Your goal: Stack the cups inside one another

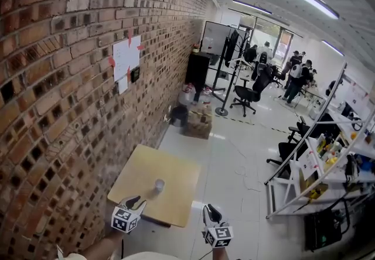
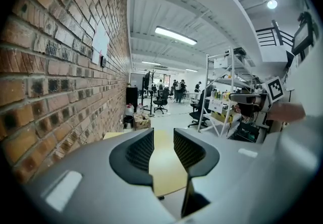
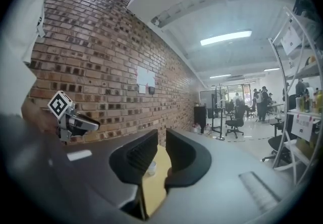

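Small square wooden bench (image 1: 173, 174) is set against a brick wall (image 1: 64, 83), over a pale tiled floor (image 1: 234, 153). A single pale cup (image 1: 159, 185) is seen upright on the bench top, toward its near half, well clear of both grippers. Whether other cups are nested inside it cannot be told at this size.

Left gripper (image 1: 136, 201) is held at the near edge of the bench, low in the head view. Its jaws are spread with a plain gap and nothing is held between them; only the bare bench top (image 2: 169, 175) is seen through the gap in the left gripper view (image 2: 163, 150).

Right gripper (image 1: 211, 213) is held off the bench's near right corner, above the floor. Its jaws (image 3: 160, 155) are drawn near to each other with a narrow slit left, and nothing is pinched. The cup (image 3: 151, 168) is sighted far off through that slit, standing on the bench (image 3: 154, 192).

White paper sheets (image 1: 126, 58) are fixed to the wall. Office chairs (image 1: 249, 92) and a shelving rack (image 1: 313, 162) are noted beyond.
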Available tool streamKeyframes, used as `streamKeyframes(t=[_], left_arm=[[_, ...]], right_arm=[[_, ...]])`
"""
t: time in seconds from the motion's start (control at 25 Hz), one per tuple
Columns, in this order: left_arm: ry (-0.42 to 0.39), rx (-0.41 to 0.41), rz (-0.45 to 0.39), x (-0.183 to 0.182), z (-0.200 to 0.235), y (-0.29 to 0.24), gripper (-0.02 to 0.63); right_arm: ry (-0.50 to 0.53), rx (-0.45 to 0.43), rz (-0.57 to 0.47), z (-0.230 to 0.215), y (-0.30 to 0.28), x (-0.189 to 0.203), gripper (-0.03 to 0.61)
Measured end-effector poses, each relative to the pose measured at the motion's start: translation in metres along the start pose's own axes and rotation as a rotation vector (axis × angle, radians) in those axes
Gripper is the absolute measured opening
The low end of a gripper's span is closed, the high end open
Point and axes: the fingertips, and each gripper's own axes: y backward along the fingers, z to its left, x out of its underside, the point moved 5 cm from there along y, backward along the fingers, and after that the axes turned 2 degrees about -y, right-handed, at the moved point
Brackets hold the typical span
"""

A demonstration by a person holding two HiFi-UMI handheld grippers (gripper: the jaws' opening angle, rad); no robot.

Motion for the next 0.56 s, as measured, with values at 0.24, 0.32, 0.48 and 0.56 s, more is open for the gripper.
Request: streamKeyframes(t=[0.24,0.32,0.48,0.56], left_arm=[[0.013,0.005,0.016,0.006,0.002,-0.004,0.141],[0.016,0.006,0.024,0.009,0.002,-0.006,0.141],[0.022,0.008,0.032,0.012,0.002,-0.011,0.141],[0.023,0.011,0.034,0.01,0.002,-0.014,0.141]], right_arm=[[-0.009,0.004,0.019,-0.001,-0.003,0.008,0.048],[-0.009,0.0,0.025,0.0,-0.003,0.011,0.048],[-0.01,0.0,0.029,-0.002,-0.004,0.014,0.048],[-0.014,0.005,0.027,-0.005,-0.006,0.014,0.048]])
